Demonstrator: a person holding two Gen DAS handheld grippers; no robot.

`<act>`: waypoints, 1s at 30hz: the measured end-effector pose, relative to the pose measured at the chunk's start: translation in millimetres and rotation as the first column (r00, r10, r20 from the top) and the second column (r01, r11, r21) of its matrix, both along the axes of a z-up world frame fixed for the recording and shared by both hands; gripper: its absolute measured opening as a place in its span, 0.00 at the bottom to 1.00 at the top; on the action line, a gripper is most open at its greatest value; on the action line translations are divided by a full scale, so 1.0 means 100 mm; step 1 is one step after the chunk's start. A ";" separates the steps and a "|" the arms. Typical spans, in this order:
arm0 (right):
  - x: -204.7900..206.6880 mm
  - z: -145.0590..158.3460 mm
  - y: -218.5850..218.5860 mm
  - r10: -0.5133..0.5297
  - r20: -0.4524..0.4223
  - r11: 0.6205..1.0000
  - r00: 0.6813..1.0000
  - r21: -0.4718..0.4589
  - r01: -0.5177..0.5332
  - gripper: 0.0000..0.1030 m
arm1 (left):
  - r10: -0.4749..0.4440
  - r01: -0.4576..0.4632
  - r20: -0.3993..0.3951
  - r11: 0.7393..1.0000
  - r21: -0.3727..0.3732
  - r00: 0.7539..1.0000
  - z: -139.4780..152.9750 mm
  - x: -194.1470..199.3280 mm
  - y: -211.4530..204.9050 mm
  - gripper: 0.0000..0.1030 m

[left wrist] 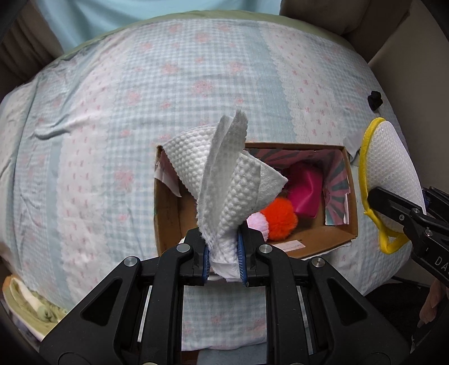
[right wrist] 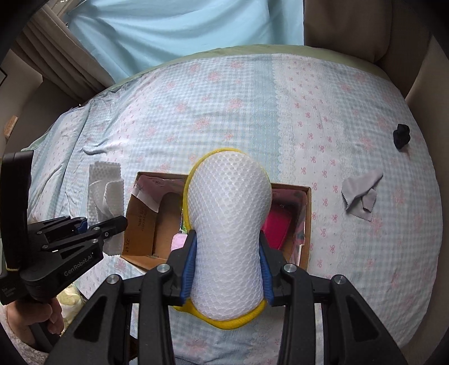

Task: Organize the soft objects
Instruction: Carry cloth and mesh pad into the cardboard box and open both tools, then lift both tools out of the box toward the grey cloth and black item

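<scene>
My left gripper [left wrist: 223, 254] is shut on a white textured cloth [left wrist: 224, 174] and holds it above the near left part of an open cardboard box [left wrist: 168, 213]. The box holds a pink pouch [left wrist: 306, 193], an orange pompom [left wrist: 279, 214] and a pale pink pompom [left wrist: 259, 221]. My right gripper [right wrist: 228, 269] is shut on a white mesh sponge with a yellow rim [right wrist: 228, 221], held over the box [right wrist: 140, 238]. The sponge also shows in the left wrist view [left wrist: 390, 165], at the right of the box.
The box sits on a bed with a checked blue and pink cover [right wrist: 224, 106]. A grey cloth [right wrist: 362, 193] and a small black object [right wrist: 401, 136] lie on the bed right of the box. A pillow [right wrist: 364, 25] stands at the far right.
</scene>
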State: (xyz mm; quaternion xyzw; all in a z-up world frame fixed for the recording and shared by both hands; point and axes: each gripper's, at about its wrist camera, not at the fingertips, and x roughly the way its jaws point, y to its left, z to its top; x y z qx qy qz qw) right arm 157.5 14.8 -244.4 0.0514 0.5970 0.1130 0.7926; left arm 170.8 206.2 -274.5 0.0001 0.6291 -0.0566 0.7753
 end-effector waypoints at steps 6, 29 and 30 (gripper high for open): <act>0.06 -0.40 0.11 -0.072 -0.074 0.997 0.995 0.002 0.072 0.35 | -0.045 0.046 -0.059 0.999 0.002 0.997 -0.47 0.16 0.05 0.13; 0.33 -0.97 -0.06 -0.126 -0.196 0.992 0.973 -0.003 0.128 0.96 | -0.109 0.108 -0.120 0.994 -0.017 0.987 -1.03 0.05 -0.20 1.00; 0.31 -0.96 -0.06 -0.129 -0.192 0.991 0.973 0.001 0.132 0.96 | -0.106 0.105 -0.119 0.994 -0.017 0.987 -1.02 0.04 -0.19 1.00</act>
